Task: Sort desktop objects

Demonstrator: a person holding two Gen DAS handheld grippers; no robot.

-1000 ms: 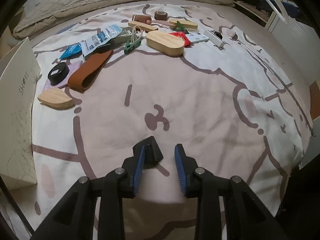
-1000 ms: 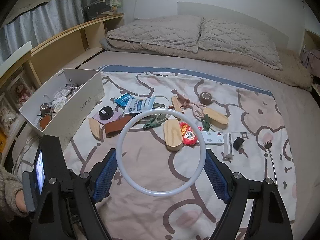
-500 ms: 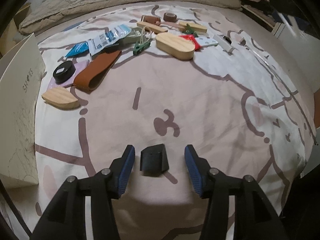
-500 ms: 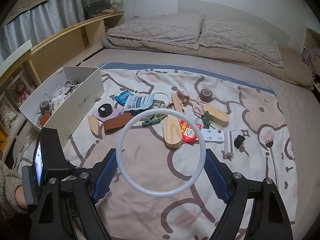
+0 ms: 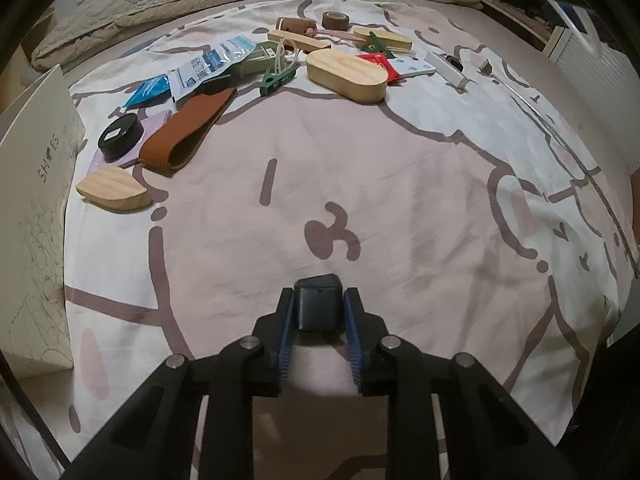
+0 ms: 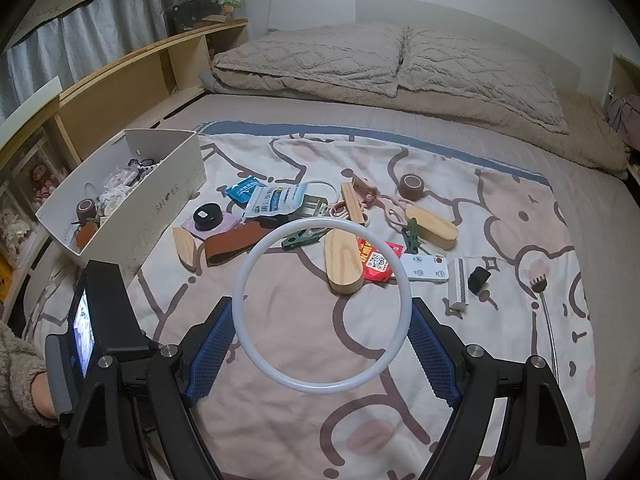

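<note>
My left gripper (image 5: 319, 309) is shut on a small black block (image 5: 318, 304), low over the patterned bedspread (image 5: 360, 152). My right gripper (image 6: 322, 332) holds a white ring (image 6: 322, 306) between its blue pads, above the spread. Loose objects lie farther up the bed: a long wooden oval (image 5: 346, 75) (image 6: 343, 261), a brown leather case (image 5: 186, 135) (image 6: 236, 242), a black puck (image 5: 121, 136), a wooden leaf piece (image 5: 113, 188), green clips (image 5: 276, 78), snack packets (image 5: 208, 65), a white remote (image 6: 424, 268), tape rolls. A white shoe box (image 6: 132, 208) with several items stands at the left.
Pillows (image 6: 384, 56) and a folded blanket lie at the head of the bed. A wooden shelf (image 6: 120, 88) runs along the left side. A back scratcher (image 6: 544, 312) lies near the right edge. My left hand's gripper body (image 6: 96, 316) shows low left.
My left gripper has closed on the black block, which lay loose between its open jaws half a second ago. The right gripper has held still with the ring.
</note>
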